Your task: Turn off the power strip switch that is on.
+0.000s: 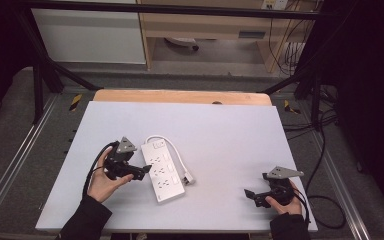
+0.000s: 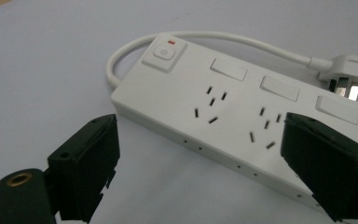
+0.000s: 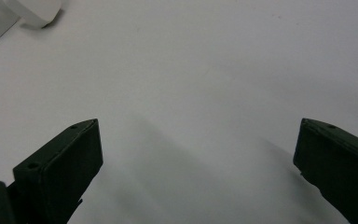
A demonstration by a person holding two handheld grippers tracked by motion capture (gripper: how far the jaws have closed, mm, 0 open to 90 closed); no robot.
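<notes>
A white power strip (image 1: 163, 171) lies on the pale table (image 1: 220, 135), left of centre, with its white cable (image 1: 176, 151) looped round its far end to a plug (image 1: 188, 178) beside it. My left gripper (image 1: 141, 173) hovers at the strip's left side, open. In the left gripper view the strip (image 2: 233, 112) runs across, with its power button (image 2: 164, 51) and plug (image 2: 349, 74); the gripper (image 2: 200, 149) has nothing pinched, one jaw over the table, the other over the strip. My right gripper (image 1: 250, 194) rests open at the front right, and in its own view the gripper (image 3: 198, 140) spans bare table.
A wooden edge (image 1: 180, 96) borders the table's far side. A black frame bar (image 1: 180, 9) crosses above. Cables (image 1: 325, 150) hang off the right side. A white corner (image 3: 9, 14) of something peeks in at the top left of the right gripper view.
</notes>
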